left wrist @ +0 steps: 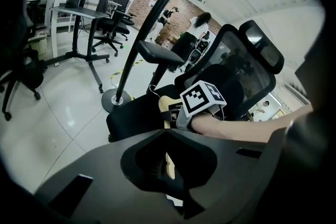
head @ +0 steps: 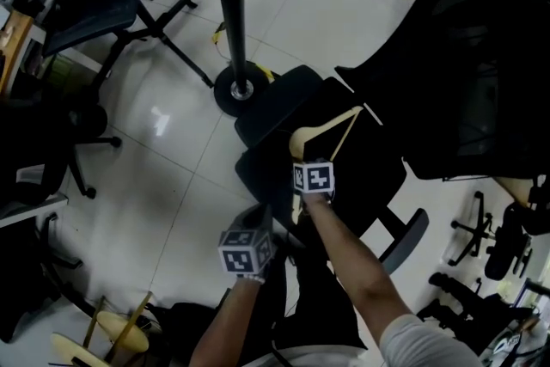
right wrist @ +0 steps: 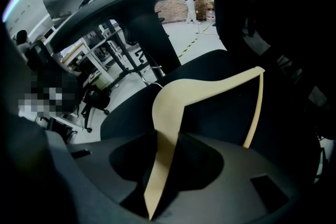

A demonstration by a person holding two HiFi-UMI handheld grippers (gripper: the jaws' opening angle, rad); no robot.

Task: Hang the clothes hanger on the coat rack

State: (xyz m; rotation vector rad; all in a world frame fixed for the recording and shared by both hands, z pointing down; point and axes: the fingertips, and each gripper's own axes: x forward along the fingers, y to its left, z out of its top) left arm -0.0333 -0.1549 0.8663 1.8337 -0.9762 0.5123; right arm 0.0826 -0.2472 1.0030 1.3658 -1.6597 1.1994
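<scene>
A pale wooden clothes hanger (head: 326, 126) lies on the seat of a black office chair (head: 275, 112). My right gripper (head: 308, 189) points steeply down at it. In the right gripper view one arm of the hanger (right wrist: 210, 89) runs between the jaws of the right gripper (right wrist: 159, 165), which close against it on both sides. My left gripper (head: 249, 249) hovers nearer to me, to the left of the right one. Its own view shows the right gripper's marker cube (left wrist: 202, 97) and a piece of hanger (left wrist: 166, 105). The coat rack's black pole (head: 230, 4) rises from a round base (head: 239, 90) just beyond the chair.
A large black mesh chair back (head: 464, 73) stands to the right. More office chairs (head: 94, 21) crowd the left. Some wooden pieces (head: 112, 331) lie on the floor at lower left. White floor tiles (head: 172, 176) lie between the rack base and the left chairs.
</scene>
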